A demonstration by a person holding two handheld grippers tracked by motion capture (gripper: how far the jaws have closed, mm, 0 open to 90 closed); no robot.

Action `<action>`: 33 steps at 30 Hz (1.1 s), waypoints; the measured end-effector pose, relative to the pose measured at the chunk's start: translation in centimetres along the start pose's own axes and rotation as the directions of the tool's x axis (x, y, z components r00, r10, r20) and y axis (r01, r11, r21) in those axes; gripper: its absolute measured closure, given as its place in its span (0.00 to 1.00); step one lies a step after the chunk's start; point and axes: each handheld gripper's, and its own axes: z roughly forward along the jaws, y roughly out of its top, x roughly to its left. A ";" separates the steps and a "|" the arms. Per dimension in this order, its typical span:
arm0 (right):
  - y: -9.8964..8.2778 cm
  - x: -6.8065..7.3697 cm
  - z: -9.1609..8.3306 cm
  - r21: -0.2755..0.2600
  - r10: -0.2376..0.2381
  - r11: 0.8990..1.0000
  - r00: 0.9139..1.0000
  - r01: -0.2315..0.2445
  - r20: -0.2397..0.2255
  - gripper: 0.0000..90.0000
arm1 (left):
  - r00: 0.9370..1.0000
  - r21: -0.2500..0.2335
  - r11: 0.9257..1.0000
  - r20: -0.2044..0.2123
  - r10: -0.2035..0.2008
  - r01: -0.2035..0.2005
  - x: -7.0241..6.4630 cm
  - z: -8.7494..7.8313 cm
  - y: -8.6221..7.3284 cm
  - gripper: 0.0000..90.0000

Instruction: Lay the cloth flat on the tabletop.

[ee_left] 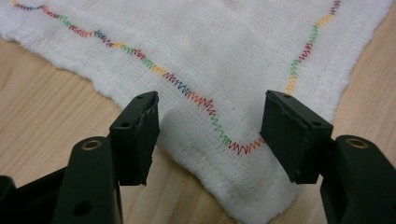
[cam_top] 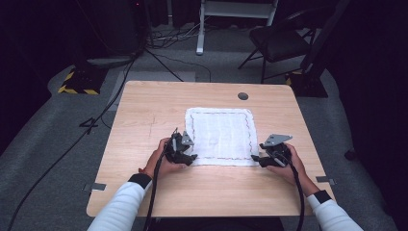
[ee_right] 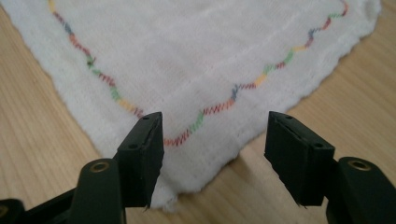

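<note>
The white cloth (cam_top: 221,136) lay flat, edges square to the table (cam_top: 144,125), unlabelled; left tongs (cam_top: 191,157) at seven o'clock and right tongs (cam_top: 255,158) at five o'clock gaped open over its corners.

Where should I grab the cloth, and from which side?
Take the cloth by its two near corners, coming in low from the person's edge of the table. It lies flat, so only the corners and edges offer a thin lip. The left hand-held gripper and right hand-held gripper each stand open at a near corner, pads not yet pressing.
</note>
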 end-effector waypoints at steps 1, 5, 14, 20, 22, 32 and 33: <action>-0.3 0.1 -0.1 0.008 0.002 1.000 1.000 -0.002 -0.005 0.42 | 1.000 -0.009 1.000 0.000 -0.001 0.001 -0.2 -0.1 -0.2 0.41; -1.2 0.3 -0.5 0.010 0.024 1.000 1.000 -0.024 0.001 0.43 | 1.000 -0.004 1.000 0.012 -0.022 0.022 -0.7 -0.4 -0.6 0.41; -2.2 1.6 -2.2 0.067 -0.006 0.998 1.000 0.004 0.021 0.46 | 0.998 0.005 1.000 0.064 0.001 -0.001 -3.6 -1.5 -1.6 0.41; -2.7 2.2 -3.1 0.089 0.001 0.996 1.000 0.000 -0.011 0.47 | 0.997 -0.002 1.000 0.073 0.007 -0.006 -5.3 -2.3 -2.5 0.41; -3.5 2.6 -3.7 0.078 0.020 0.997 1.000 -0.018 -0.024 0.47 | 0.996 0.003 1.000 0.089 0.016 -0.016 -5.9 -2.8 -2.9 0.40; -2.2 3.9 -4.8 -0.044 0.010 0.999 0.997 -0.013 -0.073 0.44 | 0.998 -0.065 0.998 0.056 -0.004 0.008 -2.7 -4.1 -2.7 0.27; -1.3 4.8 -4.3 -0.070 -0.024 0.997 0.995 0.018 -0.095 0.46 | 0.999 -0.079 0.996 0.033 -0.037 0.040 -1.2 -3.9 -1.9 0.26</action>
